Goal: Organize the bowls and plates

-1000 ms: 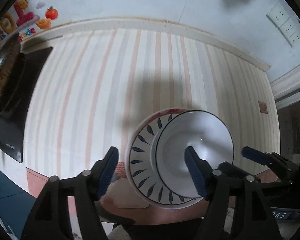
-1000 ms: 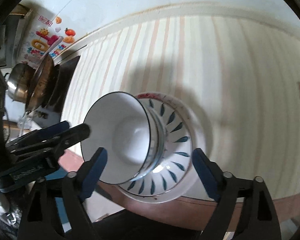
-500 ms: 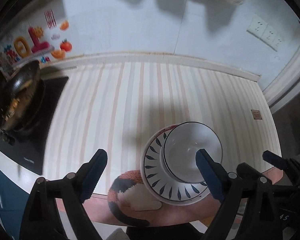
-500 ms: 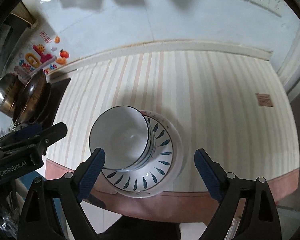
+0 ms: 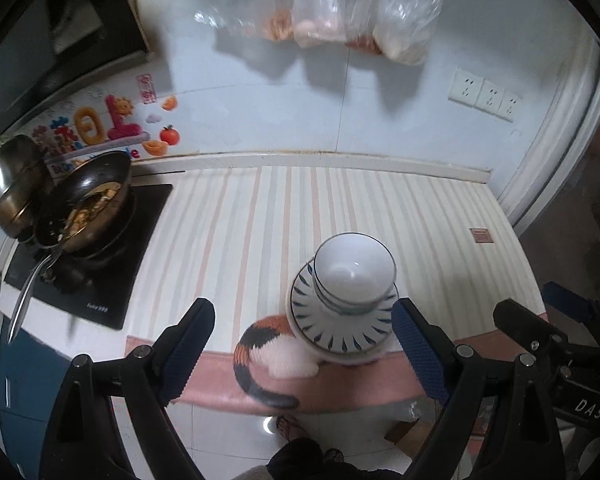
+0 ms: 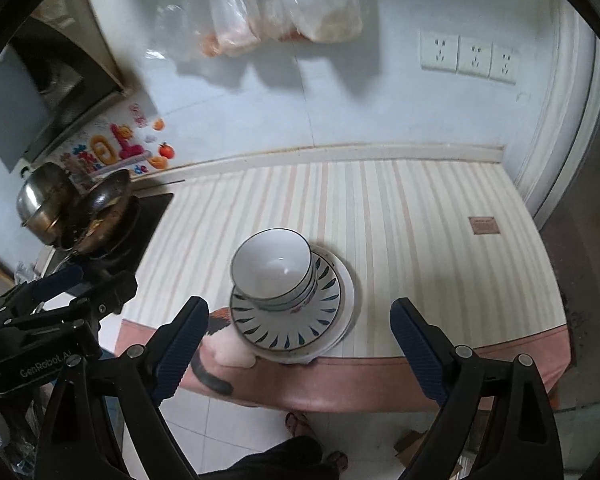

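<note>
Item: stack of bowls (image 5: 354, 270) nested on patterned plates (image 5: 340, 330), standing at the near edge of the striped counter (image 5: 260, 220), the lowest plate's rim reaching onto the pink border strip and partly over a cat-shaped mat (image 5: 268, 348). Left gripper (image 5: 304, 348): jaws spread wide with nothing between them, having just been opening; it hangs above and clear of the stack. Right gripper (image 6: 298, 344): jaws likewise wide apart and empty, also clear of the crockery. Hazards, as judged: the stack sits close to the counter's drop to the tiled floor, so a nudge from a returning finger could push it off; the soft mat under one side may leave the plates unlevel, letting the bowls slide. View differences: the left wrist view shows the cat mat's orange and black tail almost whole, and the frying pan (image 5: 88, 208) with food in it on the black hob; the right wrist view shows a plain white plate rim beneath the patterned one and the left gripper's body at its left margin.
</note>
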Tool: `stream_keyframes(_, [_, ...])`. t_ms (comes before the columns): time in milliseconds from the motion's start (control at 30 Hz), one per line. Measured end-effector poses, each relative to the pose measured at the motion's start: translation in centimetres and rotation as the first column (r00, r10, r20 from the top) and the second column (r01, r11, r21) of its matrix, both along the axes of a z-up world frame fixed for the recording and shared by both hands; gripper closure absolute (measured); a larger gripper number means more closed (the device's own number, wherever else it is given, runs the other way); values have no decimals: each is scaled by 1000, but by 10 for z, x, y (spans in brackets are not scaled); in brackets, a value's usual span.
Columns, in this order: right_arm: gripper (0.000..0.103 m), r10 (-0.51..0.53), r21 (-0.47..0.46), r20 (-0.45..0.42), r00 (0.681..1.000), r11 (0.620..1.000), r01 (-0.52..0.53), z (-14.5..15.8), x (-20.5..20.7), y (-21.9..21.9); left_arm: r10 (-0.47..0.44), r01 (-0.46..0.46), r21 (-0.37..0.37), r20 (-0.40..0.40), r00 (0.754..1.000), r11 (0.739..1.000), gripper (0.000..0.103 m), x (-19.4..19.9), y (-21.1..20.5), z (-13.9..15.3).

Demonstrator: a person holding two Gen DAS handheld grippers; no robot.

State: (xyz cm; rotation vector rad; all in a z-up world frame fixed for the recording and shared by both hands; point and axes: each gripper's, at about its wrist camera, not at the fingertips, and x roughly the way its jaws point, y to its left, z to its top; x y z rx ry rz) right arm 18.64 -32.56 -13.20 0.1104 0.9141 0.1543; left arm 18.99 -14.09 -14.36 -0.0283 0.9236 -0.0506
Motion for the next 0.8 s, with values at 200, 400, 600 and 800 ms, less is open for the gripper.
stream_keyframes(200, [8, 22, -9, 55, 998, 1000, -21, 33, -65, -1, 43, -43, 8, 56, 998, 999, 12, -58, -3, 28])
stream_keyframes(400, [7, 16, -43, 121, 992, 999, -11, 58, -134, -5, 63, -65, 15, 86, 994, 998, 12, -110, -5, 39])
stream_keyframes(600, [6, -4, -78, 178, 984, 997, 18, 74, -183, -9, 62, -64, 23, 103, 993, 998, 12, -152, -9, 44])
stream_keyframes(800, [6, -11, -78, 195, 981, 997, 27, 80, -214, -14, 54, -62, 52, 139, 989, 997, 12, -174, -11, 51])
